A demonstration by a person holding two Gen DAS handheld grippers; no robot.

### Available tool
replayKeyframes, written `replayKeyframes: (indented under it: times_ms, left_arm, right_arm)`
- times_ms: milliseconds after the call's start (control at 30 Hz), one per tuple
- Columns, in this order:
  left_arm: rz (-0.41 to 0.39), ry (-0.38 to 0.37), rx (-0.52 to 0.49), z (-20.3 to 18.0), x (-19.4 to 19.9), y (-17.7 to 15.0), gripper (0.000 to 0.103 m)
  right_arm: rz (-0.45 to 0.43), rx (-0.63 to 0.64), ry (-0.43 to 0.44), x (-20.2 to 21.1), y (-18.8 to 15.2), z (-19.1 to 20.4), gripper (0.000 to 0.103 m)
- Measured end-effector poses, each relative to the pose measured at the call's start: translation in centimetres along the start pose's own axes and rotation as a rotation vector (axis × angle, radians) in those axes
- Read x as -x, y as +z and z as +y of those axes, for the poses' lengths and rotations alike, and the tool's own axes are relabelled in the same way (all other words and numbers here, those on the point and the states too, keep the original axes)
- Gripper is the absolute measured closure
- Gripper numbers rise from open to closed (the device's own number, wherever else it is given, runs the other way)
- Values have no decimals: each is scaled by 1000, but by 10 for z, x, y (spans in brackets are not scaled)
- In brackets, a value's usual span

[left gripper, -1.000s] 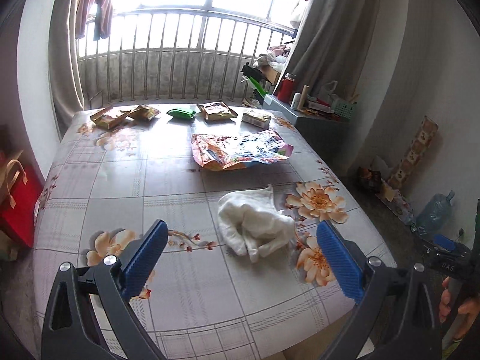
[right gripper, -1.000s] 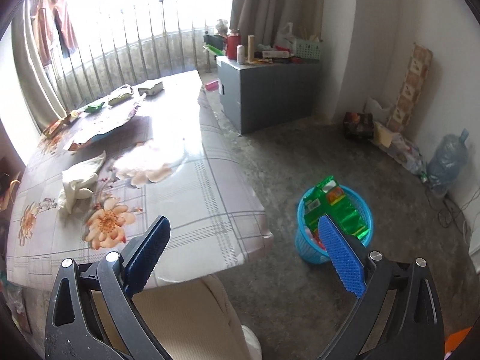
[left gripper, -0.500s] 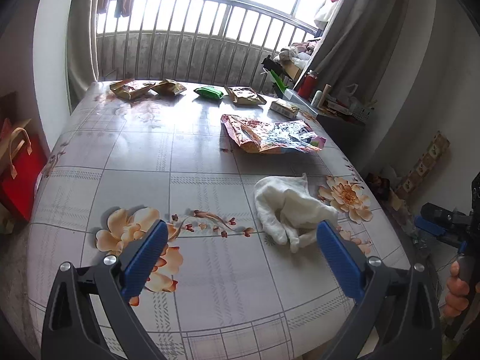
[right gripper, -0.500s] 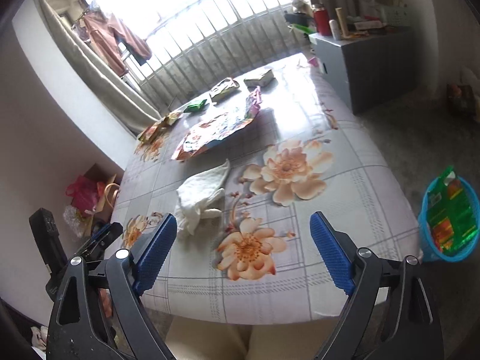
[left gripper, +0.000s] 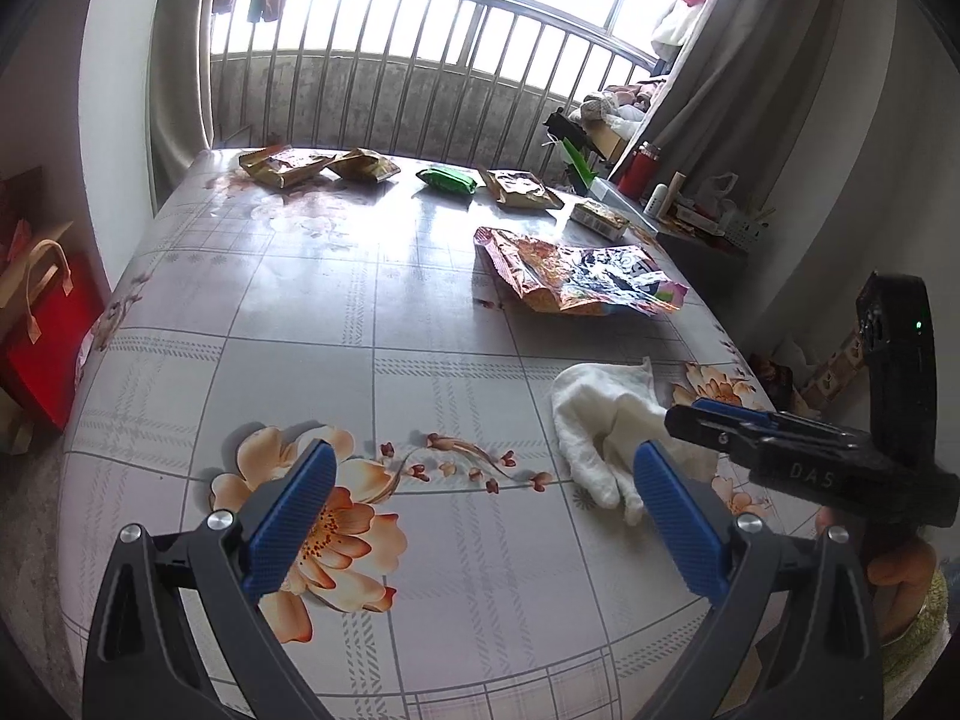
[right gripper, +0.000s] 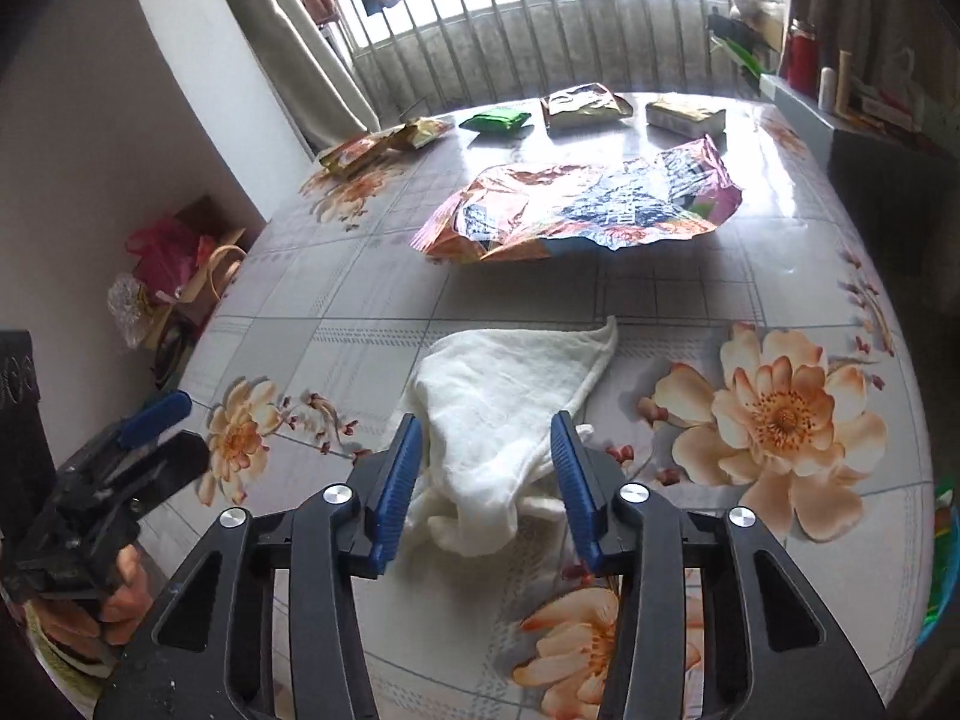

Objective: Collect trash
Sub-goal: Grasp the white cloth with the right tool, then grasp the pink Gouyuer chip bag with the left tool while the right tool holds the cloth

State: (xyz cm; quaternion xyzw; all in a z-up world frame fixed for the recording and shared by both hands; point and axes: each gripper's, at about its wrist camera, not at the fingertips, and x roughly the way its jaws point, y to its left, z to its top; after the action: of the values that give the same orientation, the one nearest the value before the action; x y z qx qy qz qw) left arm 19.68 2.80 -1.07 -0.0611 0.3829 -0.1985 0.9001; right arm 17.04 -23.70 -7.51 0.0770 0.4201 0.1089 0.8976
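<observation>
Swung from bin to white cloth (right gripper: pixel 504 414); right gripper (right gripper: pixel 489 480) closing astride it, not yet pinching; soft, limp, grab bunched fold.

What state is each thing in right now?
white cloth: crumpled on table, between right claw's fingers
right claw: closing around cloth
left claw: open, empty
large foil bag: flattened, empty-looking
green packet: lying flat at far edge
blue bin: on floor, holds green wrapper
</observation>
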Motion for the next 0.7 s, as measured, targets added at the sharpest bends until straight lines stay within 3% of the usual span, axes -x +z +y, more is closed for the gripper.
replayKeyframes:
  times_ms: [33, 133, 400, 567, 700]
  left_arm:
    - [-1, -3, -5, -1, 0, 3, 6]
    - [-8, -13, -26, -6, -4, 18, 6]
    - [-13, -16, -127, -34, -40, 69, 6]
    - [-19, 7, -397, -86, -73, 77, 6]
    - [-49, 95, -670, -127, -111, 66, 6]
  right_arm:
    - [17, 11, -4, -5, -2, 1, 91]
    - [29, -21, 32, -7, -11, -7, 96]
    - [3, -125, 18, 26, -37, -49, 98]
    - [-9, -219, -6, 51, -58, -90, 98]
    - [-17, -301, 1, 64, -76, -115, 98]
